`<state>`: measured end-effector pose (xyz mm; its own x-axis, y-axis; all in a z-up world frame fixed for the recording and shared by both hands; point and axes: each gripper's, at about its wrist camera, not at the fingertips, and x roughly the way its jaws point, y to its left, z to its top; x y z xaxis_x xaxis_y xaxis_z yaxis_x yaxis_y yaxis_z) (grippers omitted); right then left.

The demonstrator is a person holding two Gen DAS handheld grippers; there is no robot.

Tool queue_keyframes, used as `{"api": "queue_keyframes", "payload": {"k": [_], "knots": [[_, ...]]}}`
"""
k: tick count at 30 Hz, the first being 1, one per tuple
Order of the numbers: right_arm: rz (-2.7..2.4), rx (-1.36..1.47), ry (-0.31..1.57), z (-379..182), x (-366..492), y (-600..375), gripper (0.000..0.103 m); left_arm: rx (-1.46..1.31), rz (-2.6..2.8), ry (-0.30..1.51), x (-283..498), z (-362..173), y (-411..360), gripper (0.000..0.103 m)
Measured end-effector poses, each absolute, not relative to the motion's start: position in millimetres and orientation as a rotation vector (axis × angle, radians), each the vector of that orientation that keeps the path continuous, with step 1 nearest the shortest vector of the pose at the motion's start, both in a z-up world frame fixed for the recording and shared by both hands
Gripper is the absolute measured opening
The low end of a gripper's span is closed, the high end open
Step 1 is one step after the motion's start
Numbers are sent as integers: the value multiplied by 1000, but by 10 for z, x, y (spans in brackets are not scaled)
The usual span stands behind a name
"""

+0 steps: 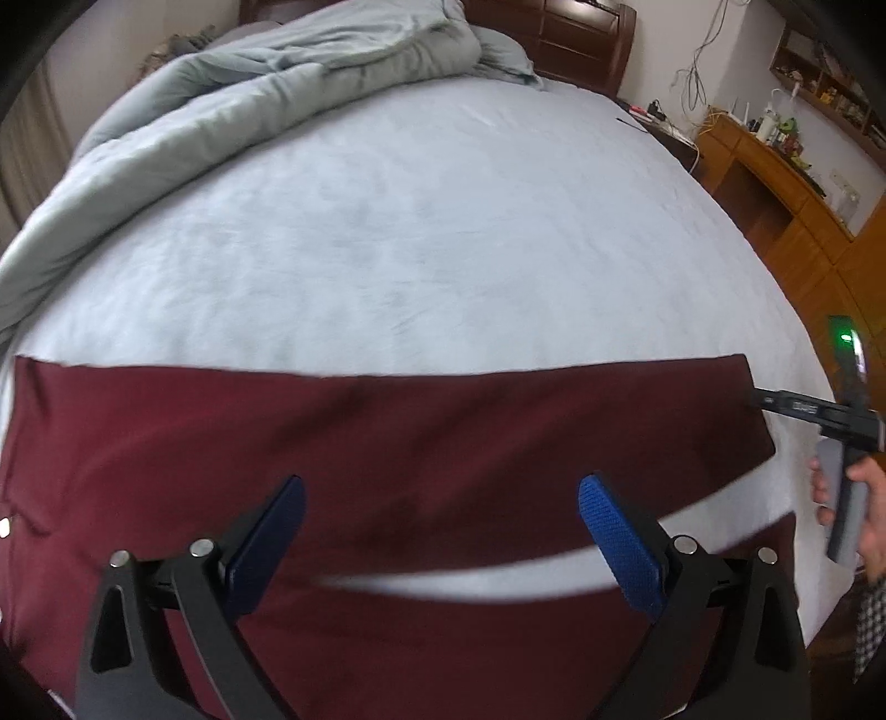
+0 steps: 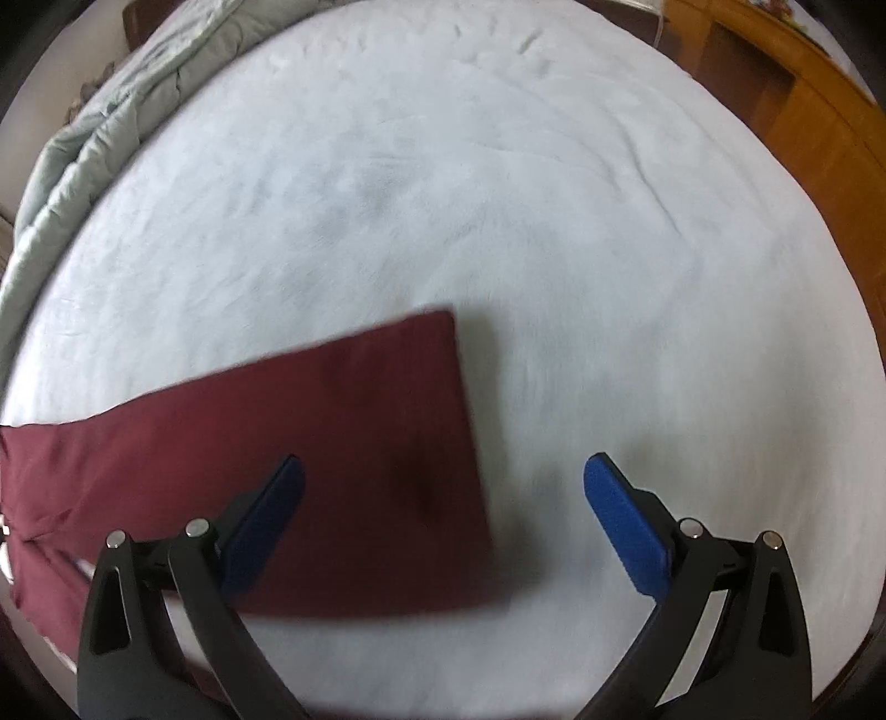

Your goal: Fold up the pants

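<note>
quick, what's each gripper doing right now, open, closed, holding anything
Left gripper: jaws open, holding nothing, above the maroon pants.
Right gripper: jaws open, holding nothing, over the pants' leg end.

I see a bed covered by a pale blue sheet [image 1: 421,221], lightly wrinkled. A grey-green duvet [image 1: 232,94] is bunched along the sheet's far left edge, up to the dark wooden headboard [image 1: 576,39]. Off the bed's right edge stands a wooden desk [image 1: 775,183] with bottles and clutter on top; cables [image 1: 698,61] hang on the wall behind it.
</note>
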<state>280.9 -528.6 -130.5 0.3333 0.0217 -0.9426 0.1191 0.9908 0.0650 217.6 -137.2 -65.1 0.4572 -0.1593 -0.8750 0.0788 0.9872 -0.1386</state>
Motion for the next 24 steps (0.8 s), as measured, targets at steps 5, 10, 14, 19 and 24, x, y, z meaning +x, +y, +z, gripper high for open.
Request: {"api": "queue_keyframes", "payload": {"k": [5, 10, 14, 19, 24], "knots": [[-12, 122, 1247, -1519, 3082, -5306, 100, -82, -178, 1111, 2448, -790, -1636, 99], [113, 78, 1202, -1405, 3020, -5177, 26, -43, -195, 1133, 2641, -932, -1837, 99], [178, 132, 1119, -1155, 2819, -5240, 21, -19, -241, 1142, 2774, -1017, -1977, 99], [288, 269, 1041, -833, 2575, -5437, 21, 64, -378, 1107, 2964, -1109, -2226, 99], [364, 254, 1001, -630, 2525, -5450, 21, 200, -642, 1070, 3211, -1191, -2453, 99]]}}
